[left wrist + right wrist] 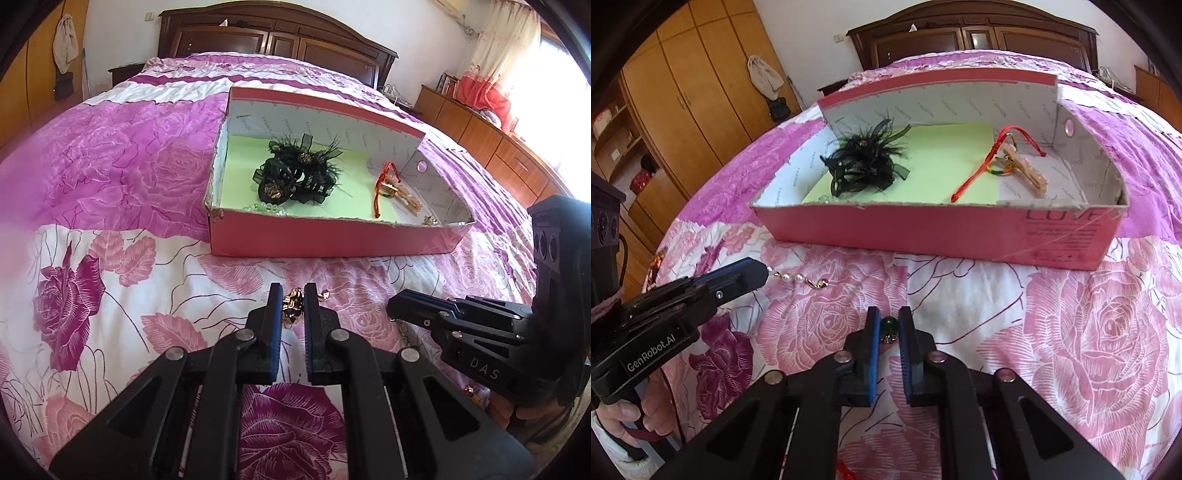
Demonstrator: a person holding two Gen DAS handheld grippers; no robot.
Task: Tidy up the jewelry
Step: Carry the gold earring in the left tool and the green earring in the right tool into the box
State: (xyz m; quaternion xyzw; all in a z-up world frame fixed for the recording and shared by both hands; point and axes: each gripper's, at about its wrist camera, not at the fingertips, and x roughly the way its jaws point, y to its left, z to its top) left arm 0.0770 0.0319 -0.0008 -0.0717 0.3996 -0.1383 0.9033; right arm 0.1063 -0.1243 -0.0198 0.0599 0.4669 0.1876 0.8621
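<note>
Beads (267, 208) half-hidden behind box (332, 236) wall. Left gripper (291, 295) clamped the gold piece (292, 306) — right gripper (888, 321) straddled a green bead (888, 325), contact unclear, can't tell if gripped.

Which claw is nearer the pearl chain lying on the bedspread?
Left. The left claw sits right at the pearl chain, apparently gripping its end; the right claw is apart, around a green bead.

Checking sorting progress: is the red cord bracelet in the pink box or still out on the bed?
In the box. The red cord bracelet lies on the green liner inside the pink box, beside a peach hair clip.
</note>
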